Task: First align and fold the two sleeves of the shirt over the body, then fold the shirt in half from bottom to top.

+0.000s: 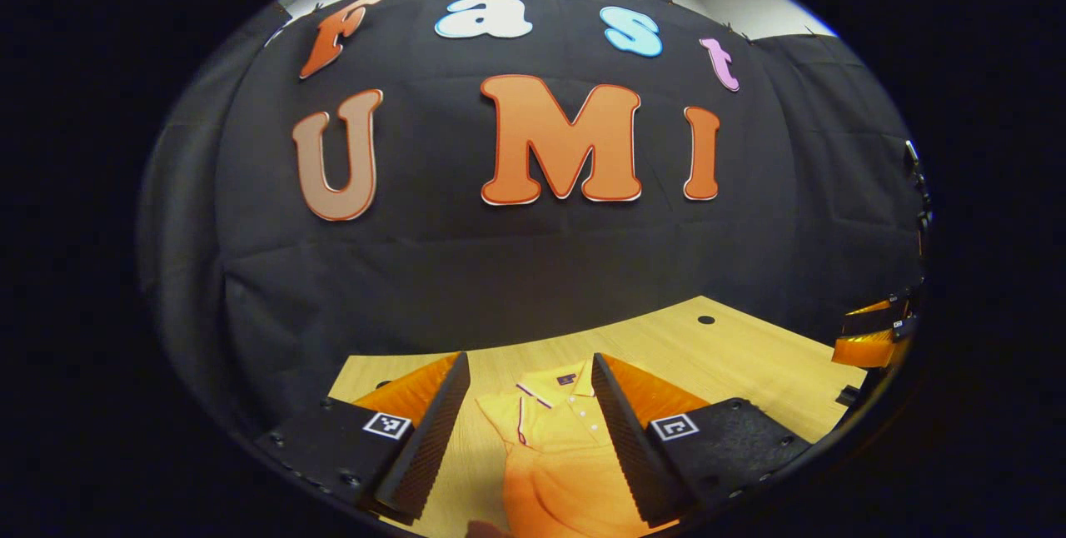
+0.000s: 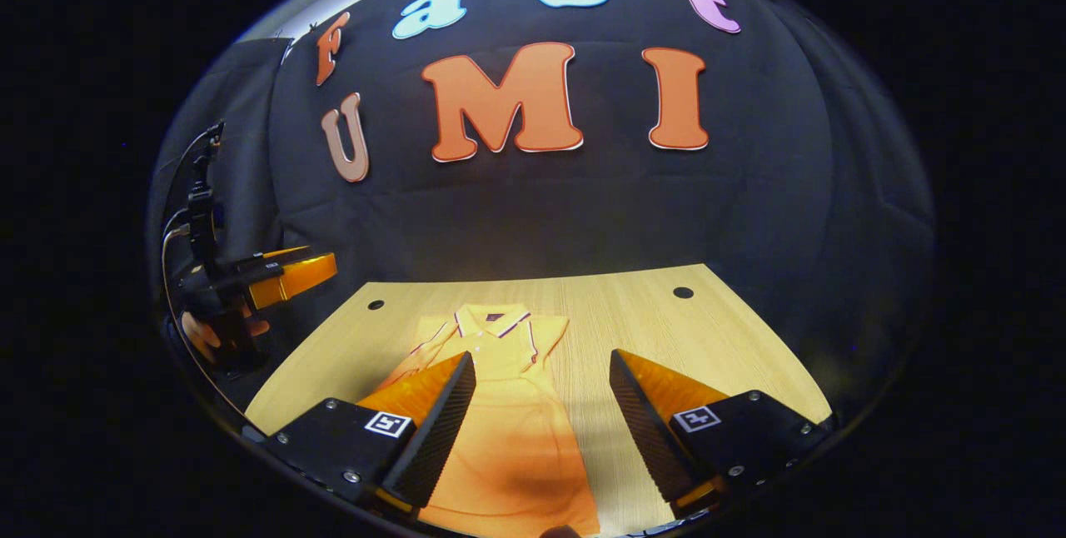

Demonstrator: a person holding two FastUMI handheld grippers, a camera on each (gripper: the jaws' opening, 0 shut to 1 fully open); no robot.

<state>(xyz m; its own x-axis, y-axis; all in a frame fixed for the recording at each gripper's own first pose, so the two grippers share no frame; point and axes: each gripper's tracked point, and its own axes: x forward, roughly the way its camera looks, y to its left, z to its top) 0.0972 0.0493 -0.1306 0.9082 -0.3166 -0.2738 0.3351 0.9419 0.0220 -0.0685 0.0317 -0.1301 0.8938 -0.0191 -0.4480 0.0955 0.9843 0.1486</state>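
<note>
We hold both grippers above the wooden surface (image 2: 716, 330), each aimed toward the black cloth wall (image 2: 583, 205) at the back of the booth. In the left gripper view, the left gripper (image 1: 530, 430) has its fingers spread wide with nothing between them; looking down past them we see the orange shirt (image 1: 554, 446) lying flat on the surface, its collar toward the wall and its buttoned placket running down the middle. At the right edge of that view the other gripper shows partly, well apart from our own fingers.

In the right gripper view, the right gripper (image 2: 541, 430) also has its fingers wide apart and grips nothing. The shirt (image 2: 508, 430) lies below and between them, collar (image 2: 491, 323) away from us, hem toward us. Both sleeves look already drawn in over the body, so the shirt makes a long narrow shape; the bottom half lies unfolded. The left gripper (image 2: 283, 276) hangs off to the left of this view, above the surface's edge and clear of the shirt. Two small dark holes mark the far corners of the surface (image 2: 683, 292).
</note>
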